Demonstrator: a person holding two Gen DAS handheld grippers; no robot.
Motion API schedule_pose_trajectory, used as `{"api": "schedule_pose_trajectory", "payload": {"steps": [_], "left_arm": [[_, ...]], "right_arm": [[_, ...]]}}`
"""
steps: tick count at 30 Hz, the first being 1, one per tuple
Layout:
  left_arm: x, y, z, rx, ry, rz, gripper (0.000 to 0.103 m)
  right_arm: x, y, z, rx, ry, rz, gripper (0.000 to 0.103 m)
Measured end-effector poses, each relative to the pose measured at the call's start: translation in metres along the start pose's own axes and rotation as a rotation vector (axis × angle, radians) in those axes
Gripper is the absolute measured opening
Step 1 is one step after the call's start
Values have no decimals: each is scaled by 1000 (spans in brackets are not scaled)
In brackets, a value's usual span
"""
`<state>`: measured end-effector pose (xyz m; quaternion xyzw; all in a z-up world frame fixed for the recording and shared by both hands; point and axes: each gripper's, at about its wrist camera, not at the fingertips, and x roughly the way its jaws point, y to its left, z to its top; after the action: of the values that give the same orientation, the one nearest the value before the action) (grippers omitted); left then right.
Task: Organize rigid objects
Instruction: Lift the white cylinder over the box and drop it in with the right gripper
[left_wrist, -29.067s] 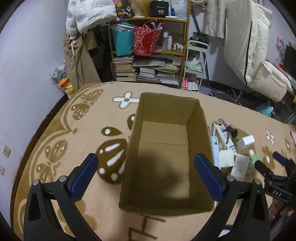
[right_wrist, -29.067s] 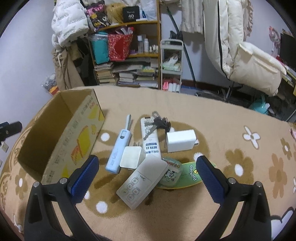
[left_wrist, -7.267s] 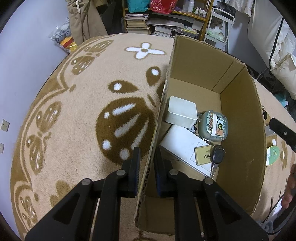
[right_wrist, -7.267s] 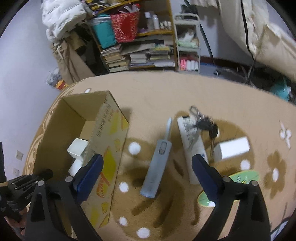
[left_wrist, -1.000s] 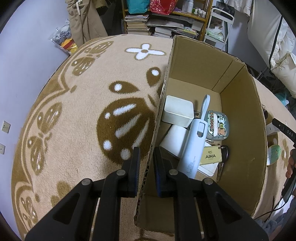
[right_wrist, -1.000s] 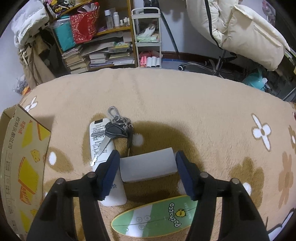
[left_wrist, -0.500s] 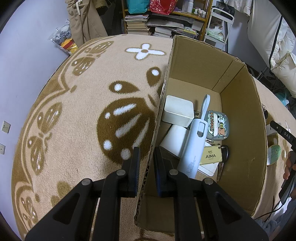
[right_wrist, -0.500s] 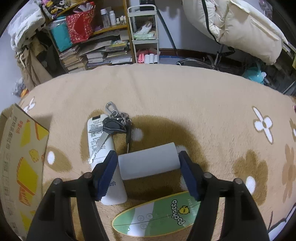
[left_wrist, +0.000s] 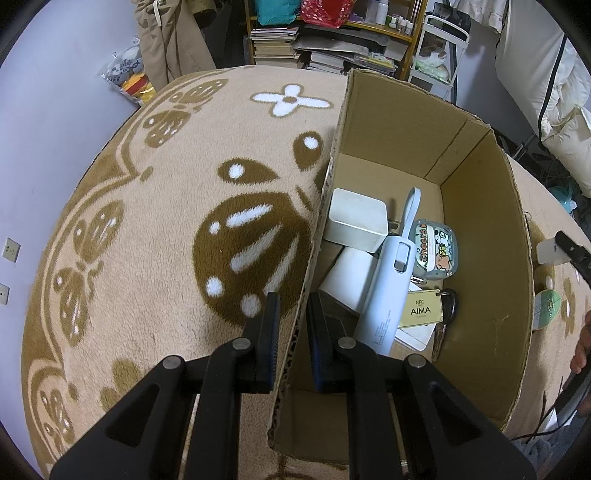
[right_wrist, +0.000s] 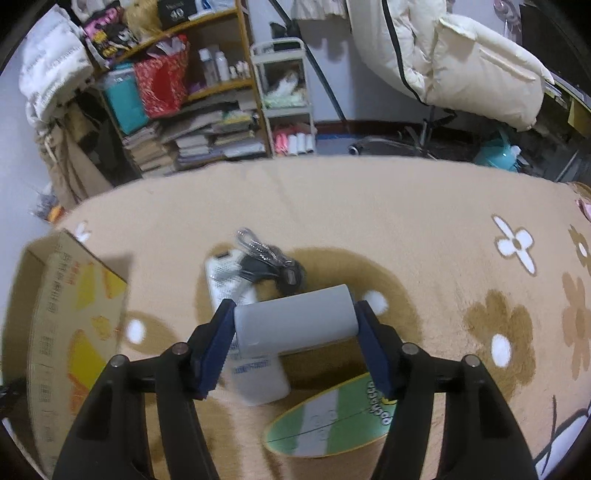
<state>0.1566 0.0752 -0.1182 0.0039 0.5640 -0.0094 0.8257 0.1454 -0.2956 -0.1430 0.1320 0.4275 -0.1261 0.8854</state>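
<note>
My left gripper (left_wrist: 292, 321) is shut on the left wall of the open cardboard box (left_wrist: 484, 206). The box holds a white cube charger (left_wrist: 356, 219), a pale blue stick device (left_wrist: 388, 291), a cartoon tin (left_wrist: 434, 251), a white remote and a gold AIMA key tag (left_wrist: 421, 313). My right gripper (right_wrist: 295, 332) is shut on a white rectangular block (right_wrist: 295, 319), lifted above the rug. Below it lie a white pack (right_wrist: 255, 376), a bunch of keys (right_wrist: 269, 264) and a green oval card (right_wrist: 332, 417). The box also shows in the right wrist view (right_wrist: 70, 314) at the left.
A tan rug (left_wrist: 147, 221) with brown flower patterns covers the surface. Behind it stand a cluttered bookshelf (right_wrist: 192, 110), a small white cart (right_wrist: 288, 107) and a chair draped with a cream coat (right_wrist: 461, 62). The right gripper's tip shows at the left view's right edge (left_wrist: 572, 251).
My right gripper has closed on the white block and raised it off the rug over the last second. The left gripper stays clamped on the box wall.
</note>
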Motion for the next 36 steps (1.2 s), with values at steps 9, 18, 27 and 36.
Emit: {"api": "schedule_pose_trajectory", "payload": {"steps": [9, 18, 27, 36], "left_arm": [[0, 0, 0, -1, 0, -1, 14], [1, 1, 0, 4, -1, 2, 14], [1, 0, 0, 5, -2, 3, 14], [2, 0, 0, 4, -1, -1, 14]], "right_arm": [[-44, 54, 7, -90, -82, 152, 69], [-80, 120, -4, -221, -135, 318, 69], [-85, 161, -27, -348, -140, 432, 69], [-82, 171, -37, -382, -141, 497, 69]]}}
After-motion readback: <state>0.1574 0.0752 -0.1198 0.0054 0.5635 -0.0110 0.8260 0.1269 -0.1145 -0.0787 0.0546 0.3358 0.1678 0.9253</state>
